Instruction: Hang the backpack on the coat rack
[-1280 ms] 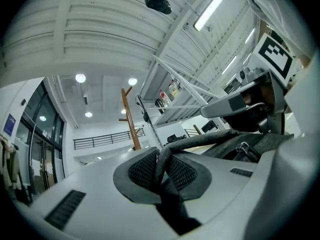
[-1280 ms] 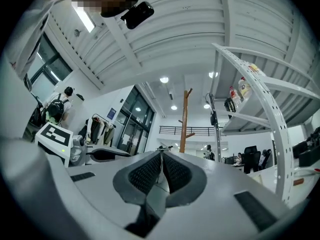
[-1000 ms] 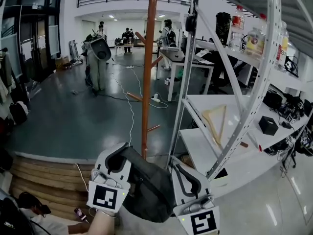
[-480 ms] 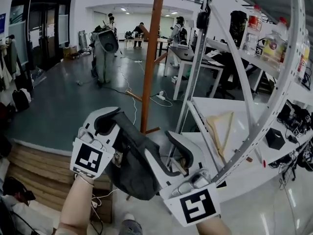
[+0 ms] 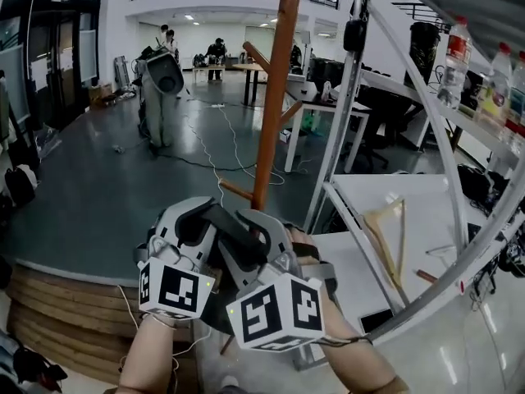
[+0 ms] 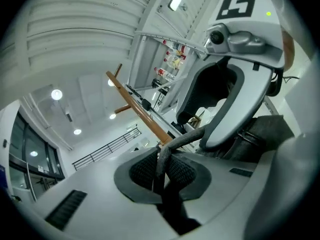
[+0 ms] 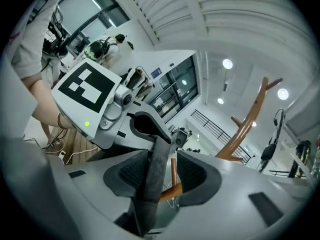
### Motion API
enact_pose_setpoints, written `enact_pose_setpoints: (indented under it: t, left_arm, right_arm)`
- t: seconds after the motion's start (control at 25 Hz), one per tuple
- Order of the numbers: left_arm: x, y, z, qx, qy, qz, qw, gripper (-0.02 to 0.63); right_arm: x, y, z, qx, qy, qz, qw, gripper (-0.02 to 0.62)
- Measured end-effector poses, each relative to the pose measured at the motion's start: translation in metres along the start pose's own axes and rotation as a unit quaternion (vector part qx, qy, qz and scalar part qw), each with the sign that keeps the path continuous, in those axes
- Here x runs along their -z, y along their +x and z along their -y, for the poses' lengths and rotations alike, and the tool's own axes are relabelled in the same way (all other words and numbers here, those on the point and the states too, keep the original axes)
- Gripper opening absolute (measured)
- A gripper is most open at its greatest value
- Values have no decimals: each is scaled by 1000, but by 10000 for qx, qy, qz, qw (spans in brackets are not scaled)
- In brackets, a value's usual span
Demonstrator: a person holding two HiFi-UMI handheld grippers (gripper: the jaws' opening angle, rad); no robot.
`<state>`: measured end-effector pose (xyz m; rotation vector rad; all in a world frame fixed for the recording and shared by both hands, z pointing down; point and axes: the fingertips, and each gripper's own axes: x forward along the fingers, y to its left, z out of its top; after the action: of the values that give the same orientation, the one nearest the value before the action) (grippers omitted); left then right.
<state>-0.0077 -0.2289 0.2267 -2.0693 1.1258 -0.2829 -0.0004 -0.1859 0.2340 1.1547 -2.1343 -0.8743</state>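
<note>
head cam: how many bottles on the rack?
3, on the top level of the metal rack, right side: red-capped bottle, yellowish bottle, bottle cut by the frame edge. More may sit out of frame.

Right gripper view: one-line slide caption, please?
Right gripper jaws open, backpack strap between them; left gripper and coat rack beyond.

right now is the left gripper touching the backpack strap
Touching. The left gripper view shows the backpack strap pinched between the two pads of the left gripper, with no gap on either side.
</note>
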Motion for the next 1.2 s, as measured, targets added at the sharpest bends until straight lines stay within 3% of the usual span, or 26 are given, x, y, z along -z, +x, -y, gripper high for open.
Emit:
enact_pose_setpoints:
  t: [0.16,0.32,0.48,0.6,0.88,1.2]
  left_arm:
    - [17,23,0,217,218,-119,9995,46]
    - [27,34,-1,341,477,-200,9981,44]
    - [38,46,-6,460,755,-247,9958,44]
    - [39,57,-14,581,1046,-244,9925,43]
    - [50,79,-28,1173,1603,-369,9794,43]
    - [66,107,-18,2107,2080,-390,9544,43]
  right_arm:
    - [11,33,8,152,-28,-251,9996,177]
    - [20,53,9,194,166,-397,9989,90]
    - [26,69,15,304,153,-432,9985,58]
    - [24,77,27,368,443,-391,9976,48]
    - [23,101,43,44,1047,-915,9903,46]
    - [44,120,52,-88,1526,-1468,9773,46]
